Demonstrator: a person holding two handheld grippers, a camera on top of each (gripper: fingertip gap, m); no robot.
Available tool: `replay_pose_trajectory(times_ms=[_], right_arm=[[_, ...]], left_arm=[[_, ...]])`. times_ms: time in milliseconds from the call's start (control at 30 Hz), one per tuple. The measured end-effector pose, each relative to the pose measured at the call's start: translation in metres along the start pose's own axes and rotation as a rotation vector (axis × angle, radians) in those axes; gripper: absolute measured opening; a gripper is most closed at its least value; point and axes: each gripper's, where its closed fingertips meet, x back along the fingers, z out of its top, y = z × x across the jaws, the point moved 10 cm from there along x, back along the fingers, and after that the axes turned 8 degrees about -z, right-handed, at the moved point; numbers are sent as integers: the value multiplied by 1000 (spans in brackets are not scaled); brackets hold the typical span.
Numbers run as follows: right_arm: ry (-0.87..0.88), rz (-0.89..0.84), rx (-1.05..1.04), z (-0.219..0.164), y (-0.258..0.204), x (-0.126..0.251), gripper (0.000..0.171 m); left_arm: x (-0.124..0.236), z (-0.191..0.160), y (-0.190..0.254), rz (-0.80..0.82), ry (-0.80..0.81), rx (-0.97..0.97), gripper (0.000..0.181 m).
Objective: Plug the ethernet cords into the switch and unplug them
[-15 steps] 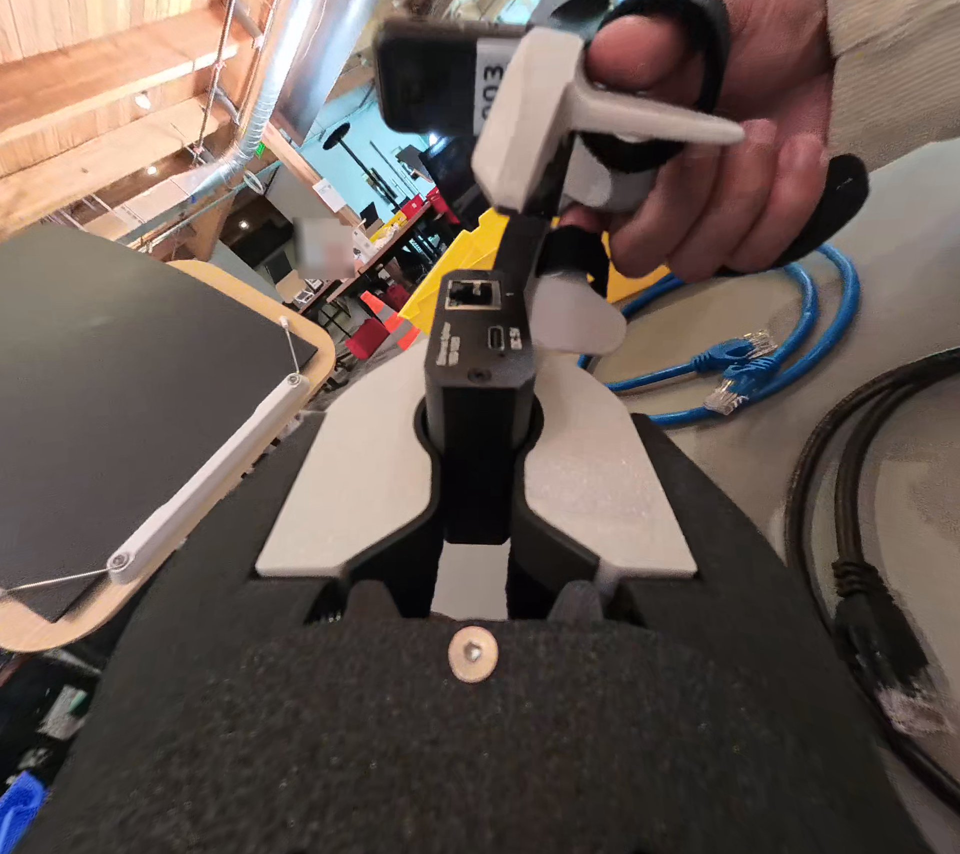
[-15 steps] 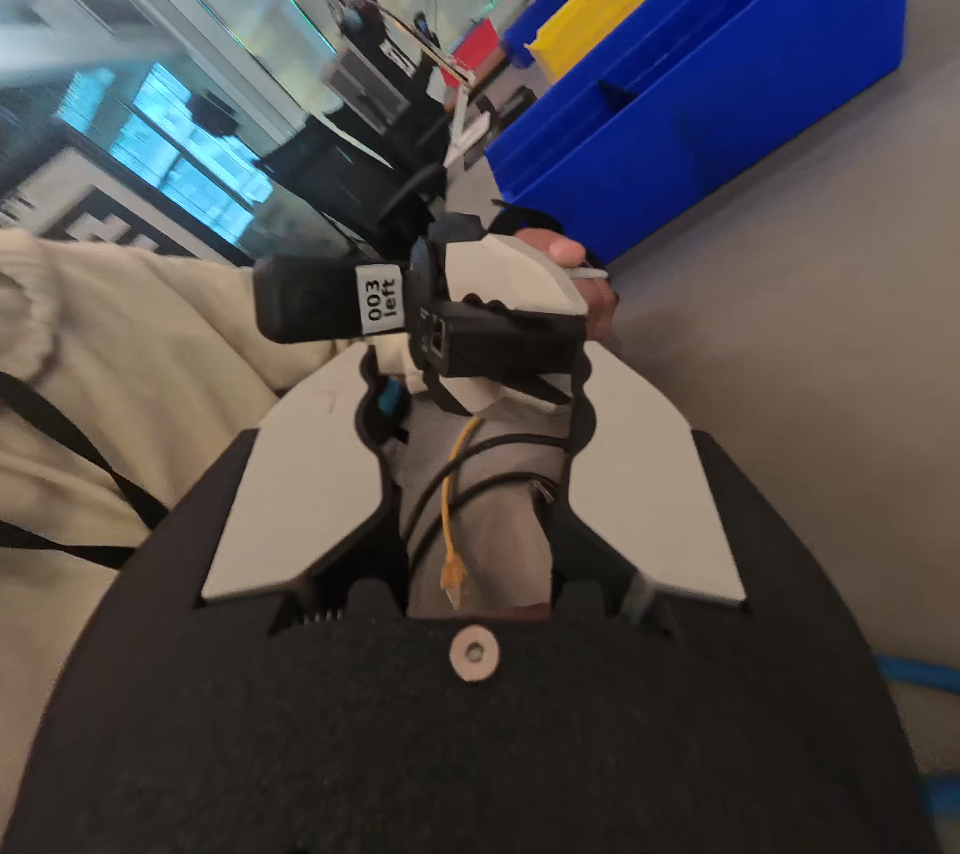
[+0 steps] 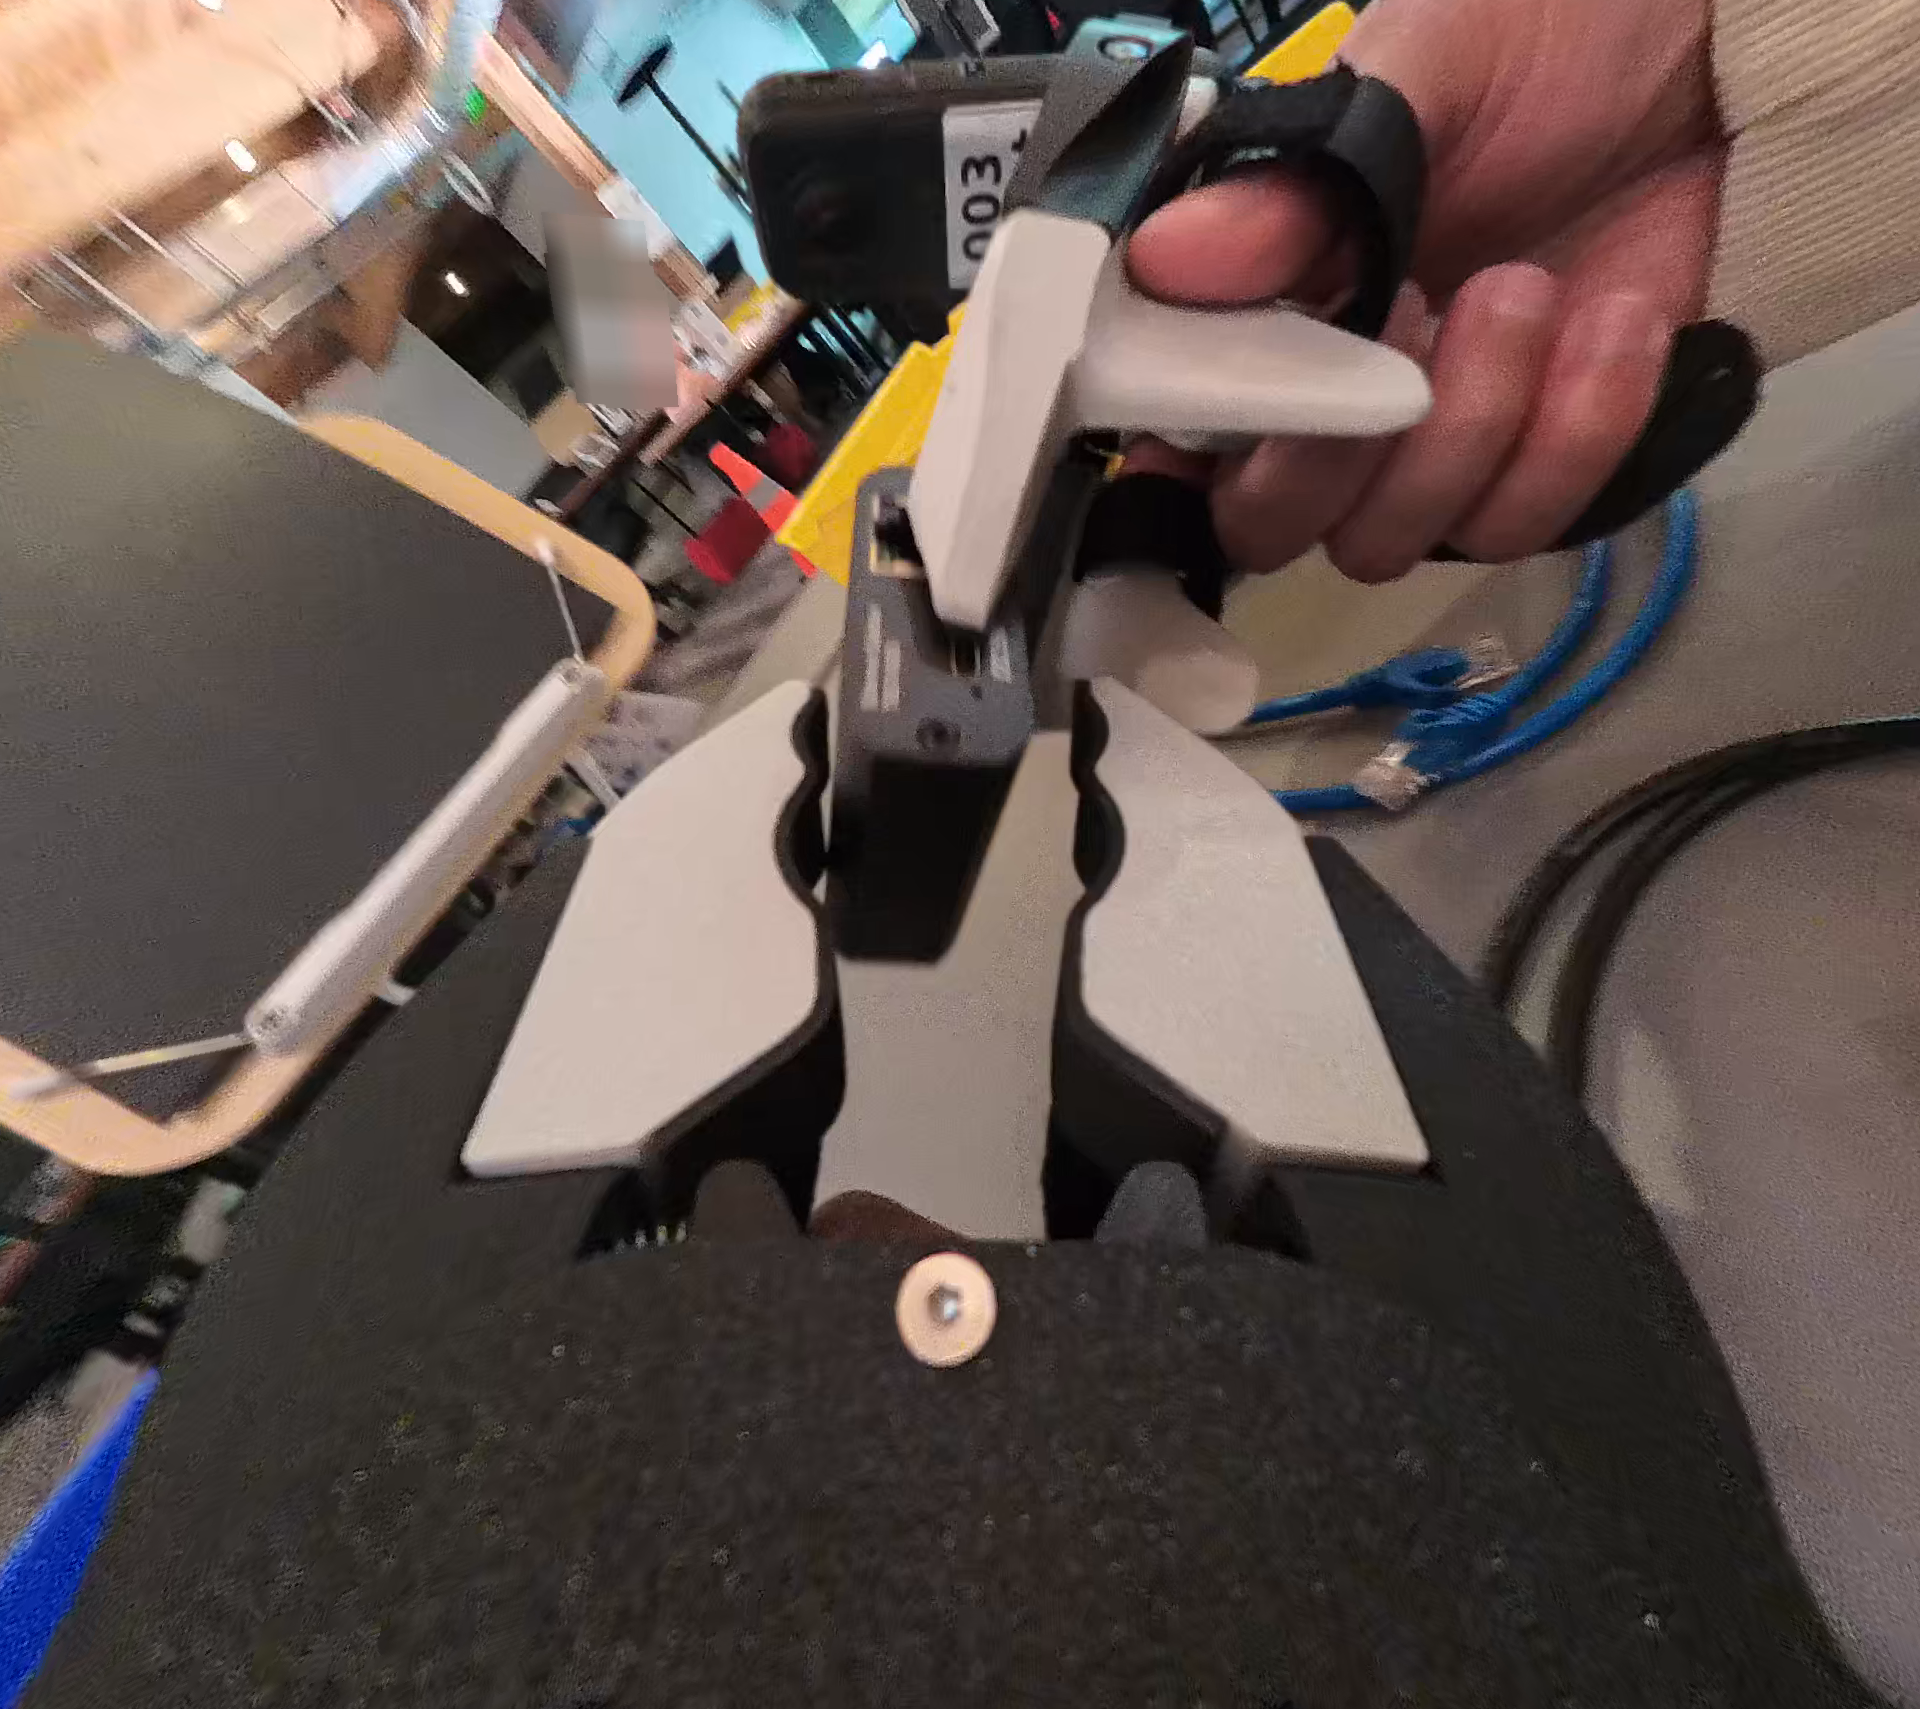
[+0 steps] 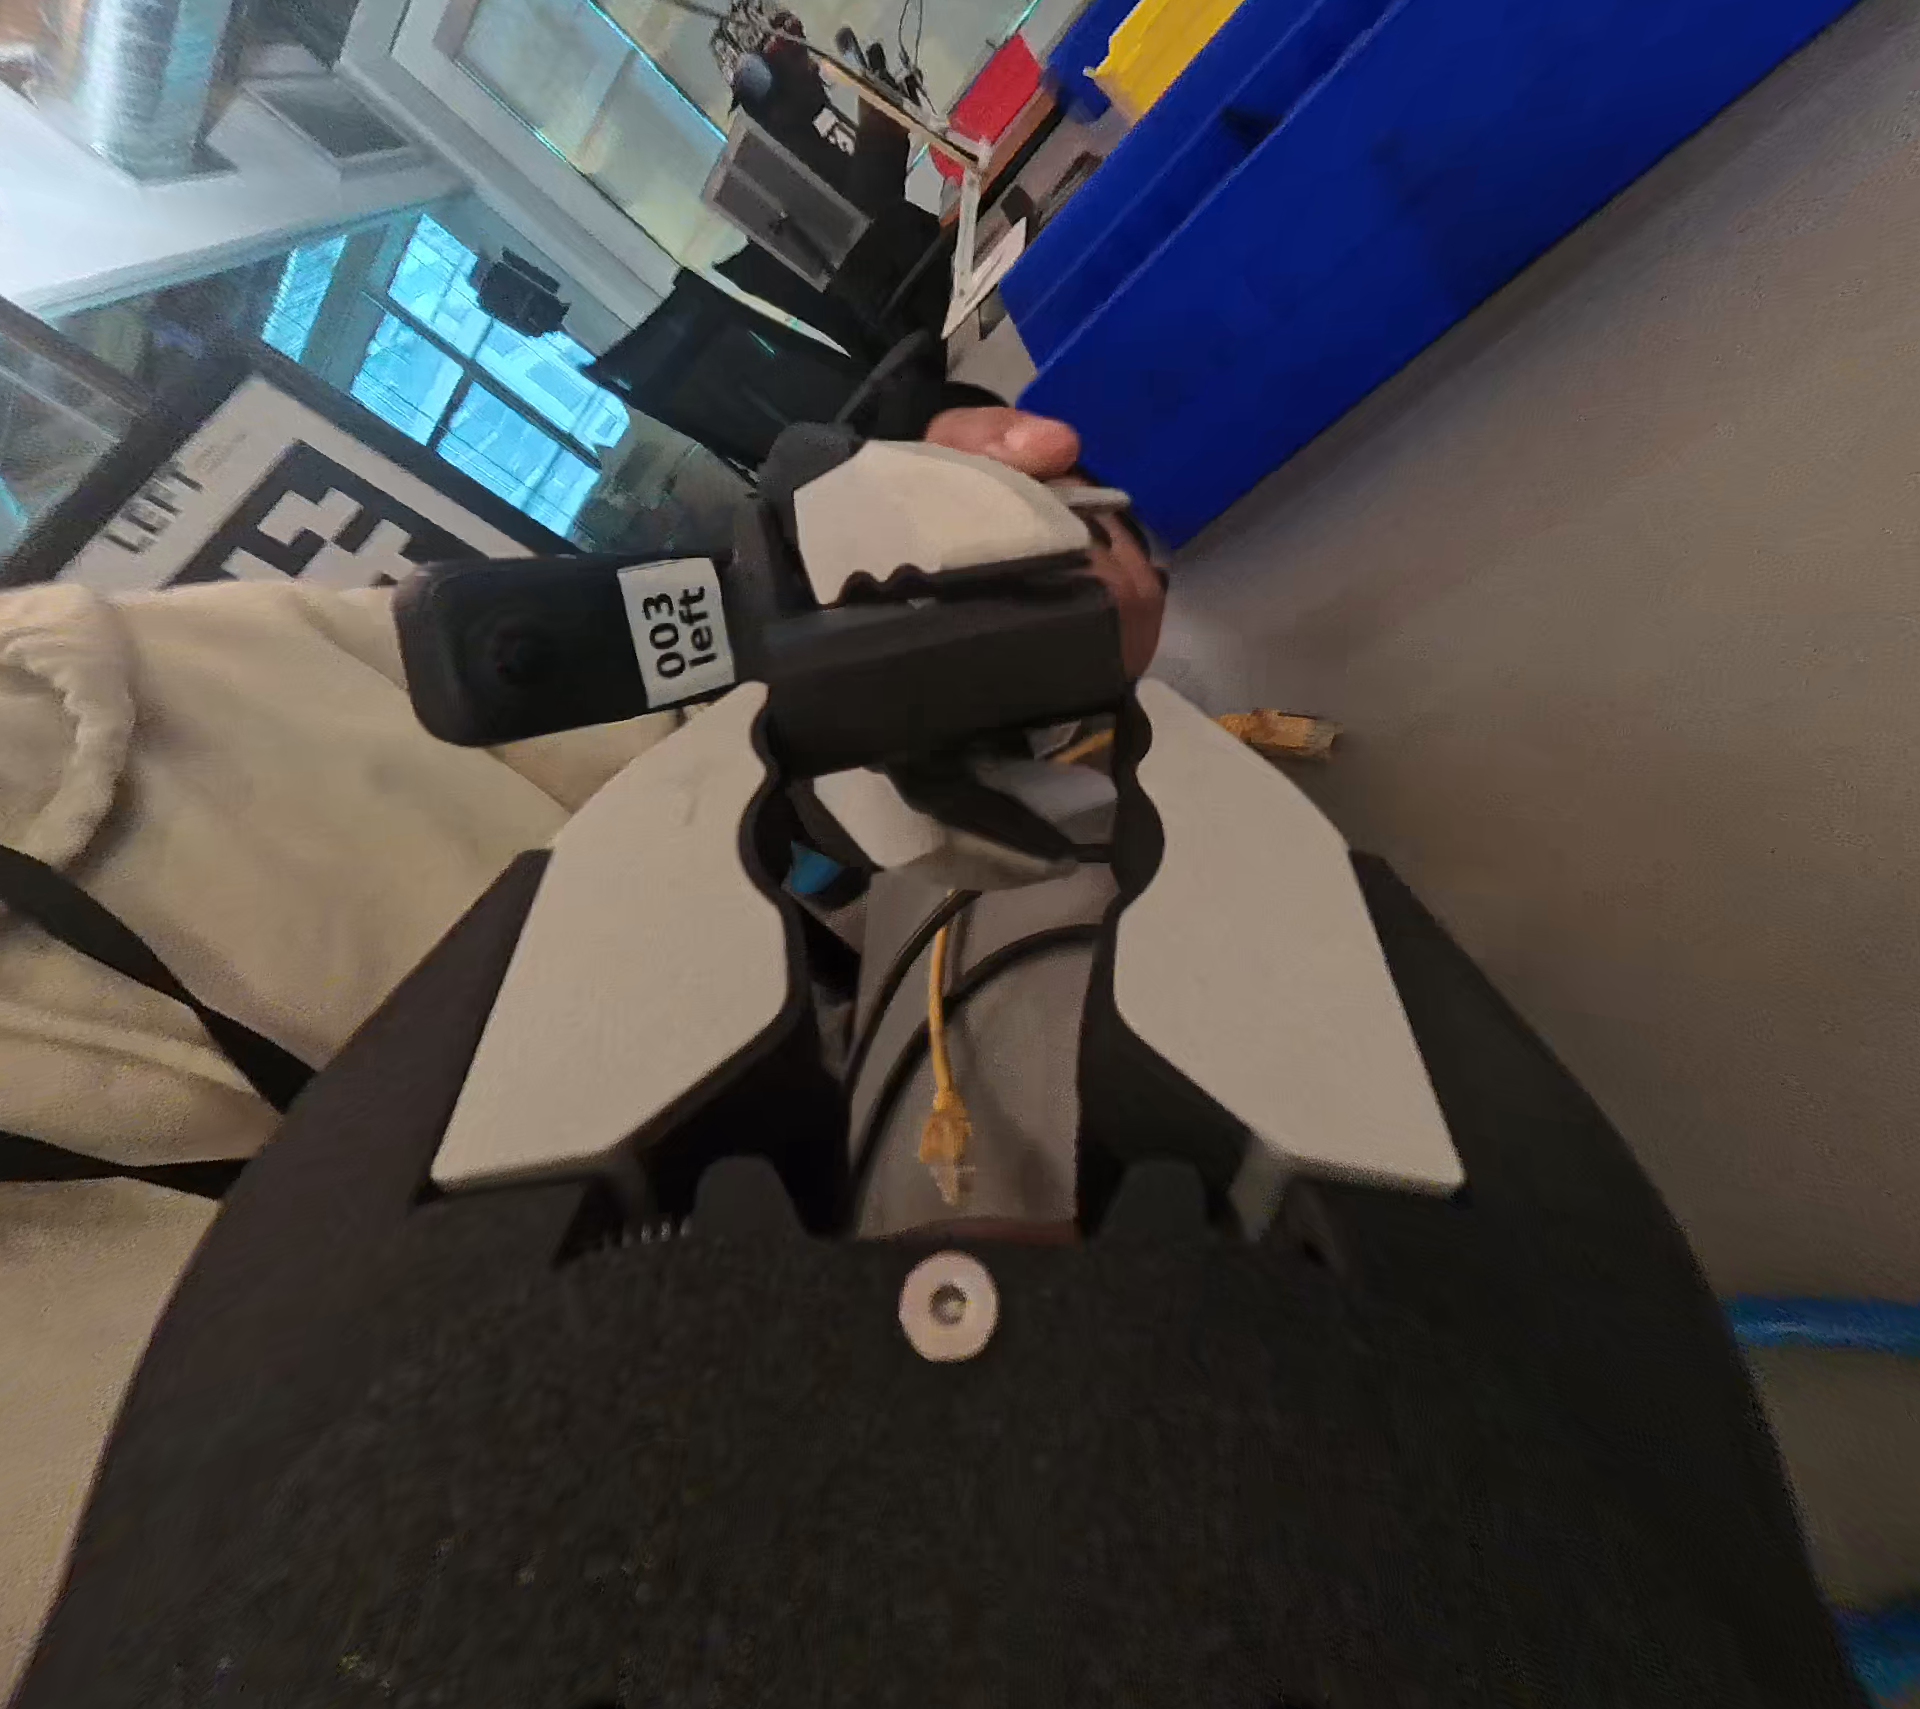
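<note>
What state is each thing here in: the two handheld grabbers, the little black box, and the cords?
Left gripper: jaws open, with a gap on one side of the switch.
Right gripper: jaws spread around the switch; whether they grip it is unclear.
Switch: tilted between both sets of jaws, its visible port empty.
Blue cords: loose on the table, unplugged.
Yellow cord: on the table, its plug free.

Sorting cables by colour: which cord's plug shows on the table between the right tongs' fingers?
The yellow cord, its plug pointing toward the camera; the black cords beside it show no plug.
</note>
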Motion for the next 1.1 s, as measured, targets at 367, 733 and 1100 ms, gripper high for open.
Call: replay_pose_trajectory(times_ms=[367, 733, 1100], right_arm=[[148, -875, 378, 96, -51, 150, 59], [-587, -1326, 40, 143, 151, 210, 60], [-740, -1323, -8, 129, 194, 193, 62]], left_arm=[[75, -26, 24, 29, -504, 914, 60], [128, 1, 59, 288, -470, 804, 52], [175, -20, 69, 392, -596, 922, 57]])
